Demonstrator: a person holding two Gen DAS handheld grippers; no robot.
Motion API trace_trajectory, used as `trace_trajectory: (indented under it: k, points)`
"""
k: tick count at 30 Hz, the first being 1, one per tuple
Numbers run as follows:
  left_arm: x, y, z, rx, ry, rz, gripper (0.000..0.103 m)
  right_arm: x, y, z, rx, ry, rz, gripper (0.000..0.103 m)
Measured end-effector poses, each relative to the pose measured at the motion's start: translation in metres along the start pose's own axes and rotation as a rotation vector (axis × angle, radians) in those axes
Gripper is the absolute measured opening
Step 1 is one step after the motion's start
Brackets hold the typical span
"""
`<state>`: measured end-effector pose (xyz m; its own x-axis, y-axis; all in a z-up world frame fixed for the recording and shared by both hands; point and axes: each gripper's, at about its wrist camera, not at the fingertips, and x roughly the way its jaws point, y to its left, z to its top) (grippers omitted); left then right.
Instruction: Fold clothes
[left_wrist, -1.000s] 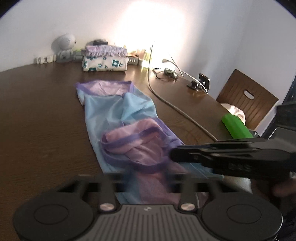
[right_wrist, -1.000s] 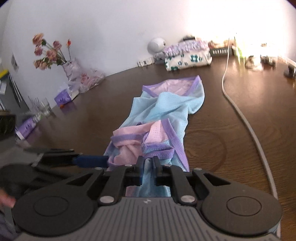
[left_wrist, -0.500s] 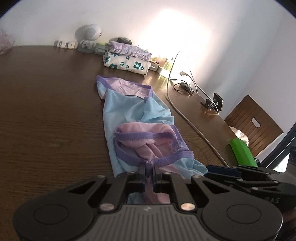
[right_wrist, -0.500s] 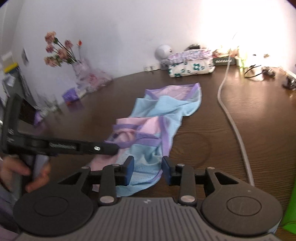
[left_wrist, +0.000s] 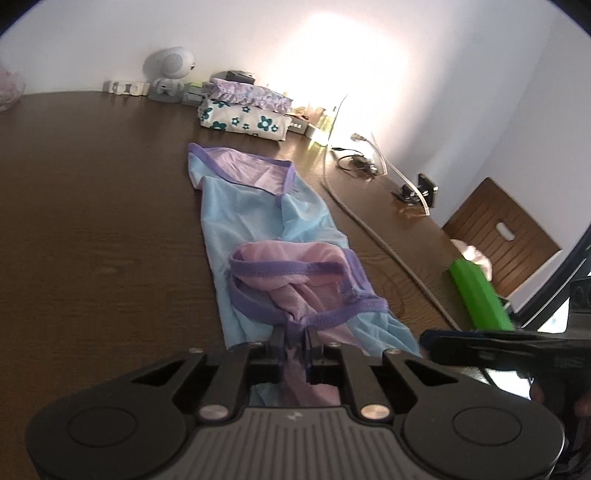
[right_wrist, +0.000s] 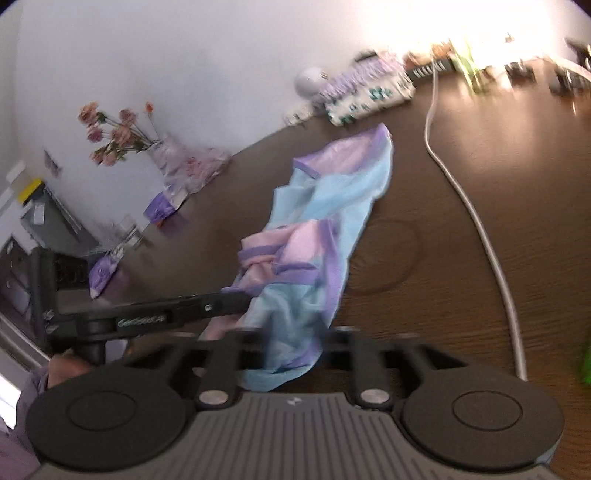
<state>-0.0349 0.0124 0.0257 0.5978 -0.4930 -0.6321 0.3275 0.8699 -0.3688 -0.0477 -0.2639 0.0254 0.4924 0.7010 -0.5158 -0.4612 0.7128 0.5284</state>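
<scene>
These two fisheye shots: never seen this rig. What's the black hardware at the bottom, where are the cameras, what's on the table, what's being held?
No robot here: a person holds a two-finger gripper in each hand, with a camera on each looking forward along its fingers. The black hardware at the bottom is that gripper's own body.

Left view: the left gripper pinches the near end of a blue and purple garment stretched along the brown table; its jaws are opening slightly. The right gripper is opening, with the garment's edge loose between its fingers.

Also there: a grey cable, a folded floral pile and, in the right view, a vase of flowers.
</scene>
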Motion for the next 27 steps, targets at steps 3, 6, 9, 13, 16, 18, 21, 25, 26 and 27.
trace_trajectory:
  k: [3, 6, 9, 13, 16, 18, 21, 25, 26, 27]
  points:
    - [0.0, 0.001, -0.001, -0.006, -0.003, -0.016, 0.013, -0.001, 0.019, -0.005, -0.118, -0.036, 0.013, 0.064]
    - [0.003, 0.0, 0.001, -0.005, -0.002, -0.018, 0.013, 0.018, 0.021, -0.01, -0.159, -0.026, -0.056, 0.039]
    - [0.002, -0.001, 0.001, -0.005, 0.006, -0.019, 0.01, 0.029, 0.014, -0.012, -0.137, 0.002, -0.053, 0.007]
    - [-0.007, -0.005, -0.007, 0.006, 0.037, -0.038, 0.01, 0.01, -0.002, -0.012, -0.022, 0.047, 0.05, 0.005]
    - [-0.014, -0.015, -0.016, 0.041, 0.051, -0.067, 0.014, -0.008, -0.012, -0.015, 0.015, 0.07, 0.032, 0.005]
    - [-0.026, -0.02, -0.02, 0.101, 0.012, -0.089, 0.027, -0.019, -0.013, -0.018, -0.021, 0.069, 0.015, 0.01]
    - [-0.046, -0.025, -0.026, 0.201, -0.044, -0.151, 0.043, -0.028, -0.005, -0.023, -0.095, 0.015, -0.005, 0.038]
    - [-0.059, -0.022, -0.04, 0.258, -0.034, -0.17, 0.052, -0.035, 0.002, -0.03, -0.159, -0.024, 0.004, 0.045]
    - [-0.059, -0.02, -0.044, 0.25, -0.026, -0.168, 0.052, -0.036, 0.003, -0.032, -0.167, -0.028, 0.014, 0.045]
    - [-0.059, -0.019, -0.048, 0.242, -0.019, -0.166, 0.051, -0.035, 0.003, -0.035, -0.177, -0.029, 0.008, 0.045]
